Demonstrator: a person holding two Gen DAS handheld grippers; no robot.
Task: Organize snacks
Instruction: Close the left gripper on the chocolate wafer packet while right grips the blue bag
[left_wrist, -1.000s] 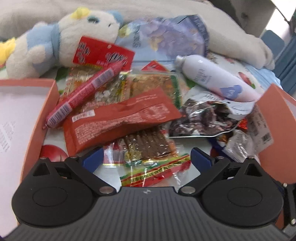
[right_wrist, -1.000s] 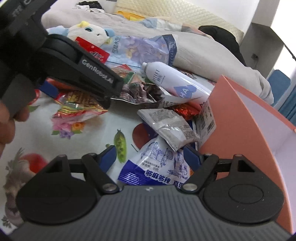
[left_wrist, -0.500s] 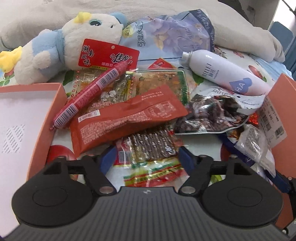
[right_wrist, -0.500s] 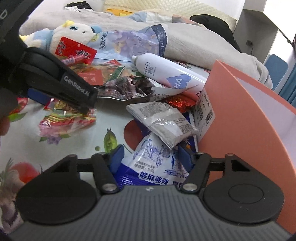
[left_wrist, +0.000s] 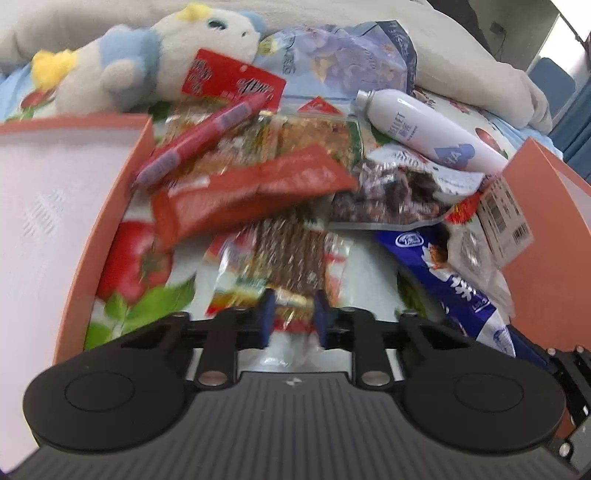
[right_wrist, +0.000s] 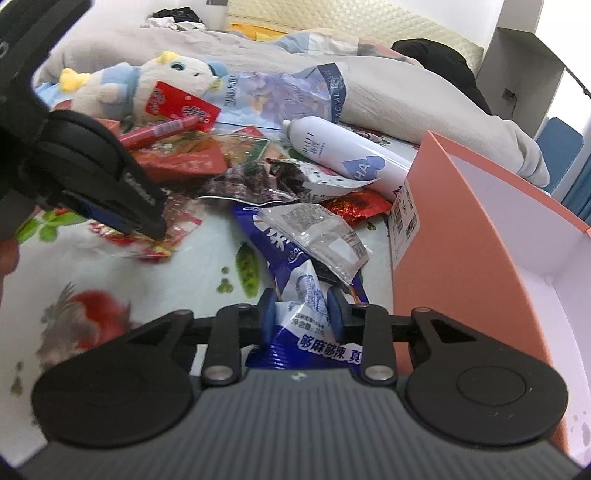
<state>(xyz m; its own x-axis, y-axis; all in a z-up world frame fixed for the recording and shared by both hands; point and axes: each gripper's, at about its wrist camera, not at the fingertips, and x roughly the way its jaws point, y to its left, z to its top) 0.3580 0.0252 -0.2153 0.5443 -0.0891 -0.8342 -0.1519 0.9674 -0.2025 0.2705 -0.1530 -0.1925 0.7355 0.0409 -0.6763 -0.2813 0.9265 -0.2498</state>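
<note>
Snacks lie heaped on a fruit-print sheet between two orange boxes — one (left_wrist: 122, 192) just left of our left gripper (left_wrist: 291, 314), the other (right_wrist: 443, 236) just right of our right gripper (right_wrist: 301, 314). Our left jaws are closing on the near end of a clear packet of brown sticks (left_wrist: 284, 258), which sits between the pads. Our right jaws are closing on a blue-and-white pouch (right_wrist: 303, 291), its neck pinched between them, with a crinkled clear wrapper (right_wrist: 317, 236) resting on it just ahead. To do this well, we judge each grip should be firm before lifting — the film is slippery — and the pouch should be raised slowly so that wrapper slides off.
</note>
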